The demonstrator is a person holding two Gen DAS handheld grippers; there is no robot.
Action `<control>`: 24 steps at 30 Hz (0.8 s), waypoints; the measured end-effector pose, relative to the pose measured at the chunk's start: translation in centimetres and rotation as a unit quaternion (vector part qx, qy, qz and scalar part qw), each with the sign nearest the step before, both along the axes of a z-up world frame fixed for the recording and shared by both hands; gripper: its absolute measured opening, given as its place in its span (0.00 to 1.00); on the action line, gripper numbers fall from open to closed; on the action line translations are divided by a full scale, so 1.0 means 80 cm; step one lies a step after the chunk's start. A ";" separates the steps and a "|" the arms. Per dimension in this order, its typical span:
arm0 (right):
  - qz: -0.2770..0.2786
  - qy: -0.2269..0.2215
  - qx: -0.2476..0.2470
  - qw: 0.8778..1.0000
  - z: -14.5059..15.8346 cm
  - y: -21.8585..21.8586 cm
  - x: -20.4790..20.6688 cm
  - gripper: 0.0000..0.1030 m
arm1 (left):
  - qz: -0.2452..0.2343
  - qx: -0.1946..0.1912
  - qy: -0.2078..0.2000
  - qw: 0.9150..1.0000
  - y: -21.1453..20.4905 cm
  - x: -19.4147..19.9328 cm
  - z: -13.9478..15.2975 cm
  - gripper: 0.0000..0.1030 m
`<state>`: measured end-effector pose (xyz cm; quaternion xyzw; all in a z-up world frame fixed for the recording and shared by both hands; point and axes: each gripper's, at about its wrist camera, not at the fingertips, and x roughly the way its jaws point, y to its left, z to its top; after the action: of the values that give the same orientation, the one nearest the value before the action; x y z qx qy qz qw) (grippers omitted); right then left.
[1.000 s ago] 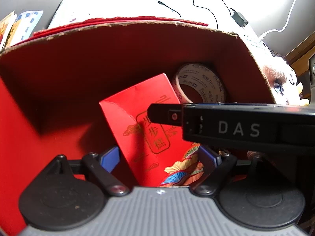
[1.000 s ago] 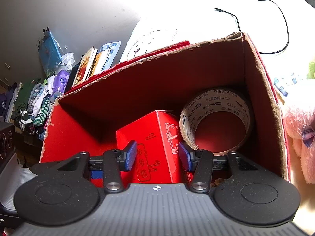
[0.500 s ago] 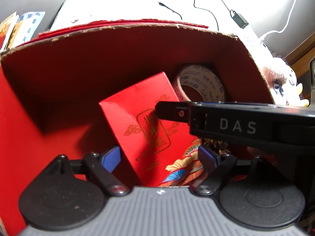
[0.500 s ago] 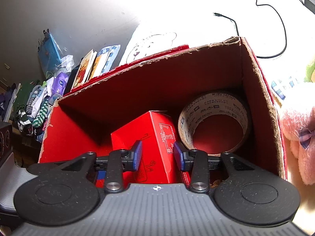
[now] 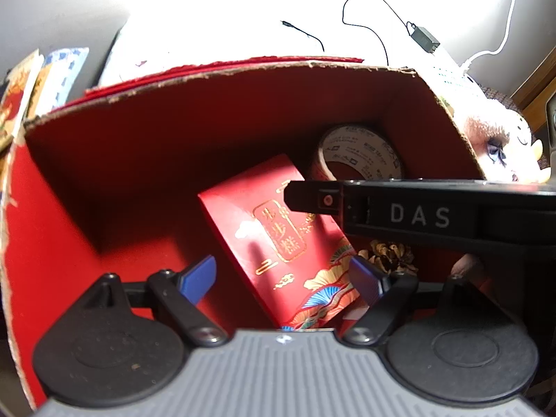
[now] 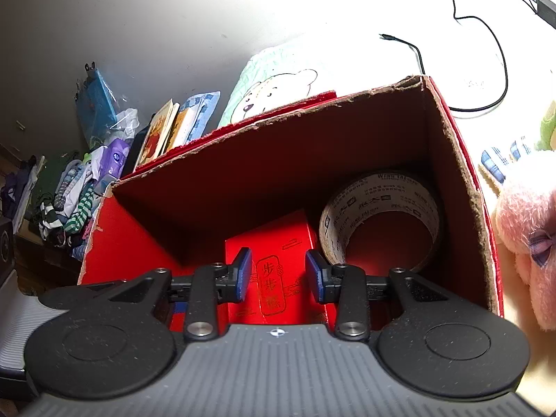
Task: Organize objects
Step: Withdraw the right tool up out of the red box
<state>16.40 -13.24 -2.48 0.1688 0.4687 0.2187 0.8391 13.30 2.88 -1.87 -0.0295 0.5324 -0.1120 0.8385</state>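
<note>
A red carton [image 5: 208,114] stands open at the top, its far wall [image 6: 278,160] in shadow. Inside it a red gift box [image 5: 271,236] with gold characters lies tilted on the floor. Beside that box are a tape roll [image 5: 361,153] and a pinecone [image 5: 389,253]. My left gripper [image 5: 281,278] is open wide just above the gift box's near end, touching nothing. My right gripper [image 6: 278,274] hovers over the gift box [image 6: 271,236] with a narrow gap and nothing held; the tape roll [image 6: 382,187] lies to its right. One of its fingers [image 5: 312,199] crosses in from the right.
A pink plush toy [image 6: 521,229] presses against the carton's right side, and a doll's face [image 5: 493,146] shows there too. Books [image 6: 166,128] and a heap of clothes [image 6: 69,191] lie to the left. A bear-print pillow [image 6: 278,83] and a black cable with adapter [image 5: 422,36] lie behind.
My right gripper has drawn back up from the gift box and its fingers have come closer together. The gift box stays lying in the carton. My left gripper has barely moved.
</note>
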 end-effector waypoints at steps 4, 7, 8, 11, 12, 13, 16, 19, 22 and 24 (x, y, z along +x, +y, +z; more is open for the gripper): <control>-0.003 -0.009 0.000 1.000 0.002 -0.001 -0.002 0.33 | 0.003 0.022 -0.020 1.000 -0.003 -0.005 0.008 0.82; -0.012 -0.015 -0.007 1.000 0.005 -0.001 -0.005 0.33 | 0.010 0.038 -0.036 0.999 -0.003 -0.009 0.015 0.82; -0.016 -0.020 -0.014 1.000 0.006 -0.001 -0.006 0.33 | 0.013 0.046 -0.042 0.998 -0.004 -0.011 0.018 0.82; -0.028 -0.046 -0.035 0.998 0.014 0.002 -0.016 0.33 | 0.024 0.077 -0.062 0.995 -0.005 -0.019 0.025 0.82; -0.033 -0.053 -0.043 0.997 0.016 0.002 -0.018 0.33 | 0.026 0.083 -0.067 0.994 -0.005 -0.022 0.027 0.82; -0.038 -0.056 -0.049 0.996 0.018 0.002 -0.020 0.33 | 0.028 0.087 -0.071 0.993 -0.004 -0.024 0.029 0.82; -0.043 -0.063 -0.042 0.996 0.027 -0.003 -0.026 0.33 | 0.035 0.095 -0.080 0.992 0.001 -0.031 0.035 0.82; -0.042 -0.083 -0.040 0.995 0.037 -0.009 -0.038 0.33 | 0.042 0.104 -0.088 0.990 0.005 -0.036 0.041 0.83; -0.042 -0.104 -0.040 0.993 0.046 -0.015 -0.051 0.33 | 0.048 0.112 -0.097 0.988 0.004 -0.044 0.048 0.84; -0.046 -0.118 -0.034 0.991 0.052 -0.019 -0.061 0.33 | 0.050 0.119 -0.105 0.986 0.002 -0.052 0.054 0.84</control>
<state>11.55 -14.74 1.69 0.1343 0.3656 0.1822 0.9028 9.16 3.06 2.45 0.0564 0.4486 -0.0083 0.8919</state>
